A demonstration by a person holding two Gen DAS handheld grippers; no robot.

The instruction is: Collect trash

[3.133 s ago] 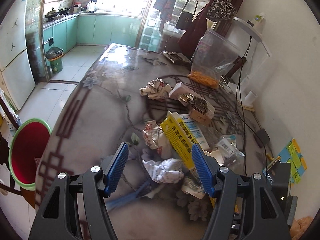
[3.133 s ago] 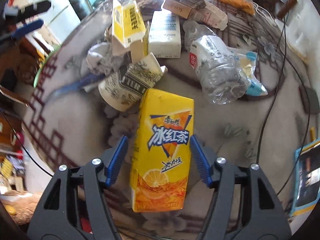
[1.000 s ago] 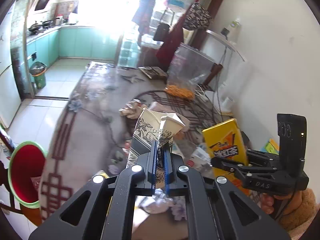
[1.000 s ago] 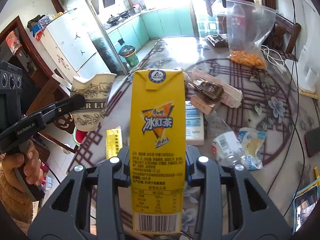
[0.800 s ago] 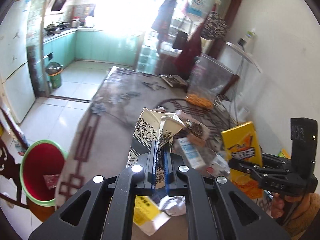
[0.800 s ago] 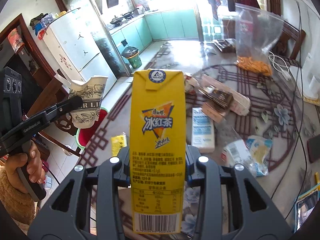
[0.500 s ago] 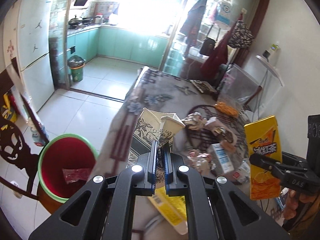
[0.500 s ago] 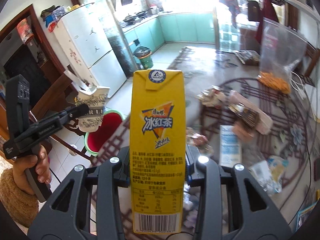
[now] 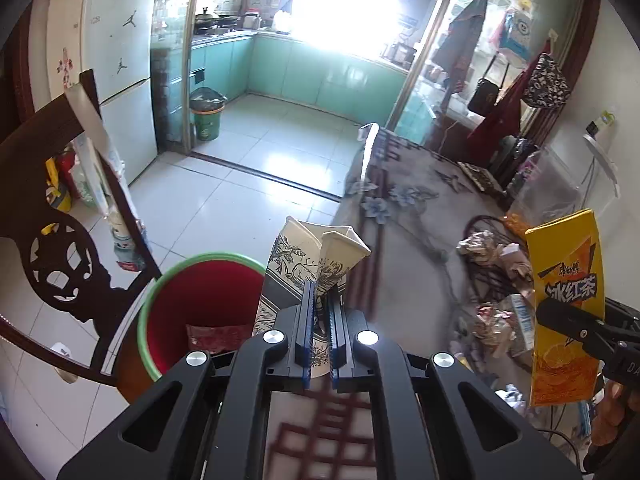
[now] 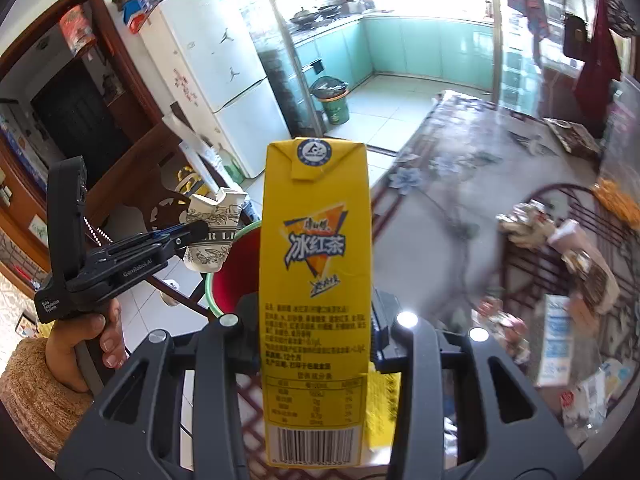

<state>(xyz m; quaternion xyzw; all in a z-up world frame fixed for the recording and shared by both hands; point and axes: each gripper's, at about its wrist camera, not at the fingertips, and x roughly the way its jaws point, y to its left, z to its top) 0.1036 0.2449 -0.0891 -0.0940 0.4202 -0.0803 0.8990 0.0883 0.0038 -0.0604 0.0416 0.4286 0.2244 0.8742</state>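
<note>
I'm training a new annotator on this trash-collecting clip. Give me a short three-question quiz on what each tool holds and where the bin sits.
1. True or false: the left tool is shut on a crushed paper cup.
2. Multiple choice: the right tool grips A) a plastic bottle, B) a yellow drink carton, C) nothing.
3. Fill the blank: the red bin has a ____ rim and stands on the floor beside the table.

Key: 1 true; 2 B; 3 green.
</note>
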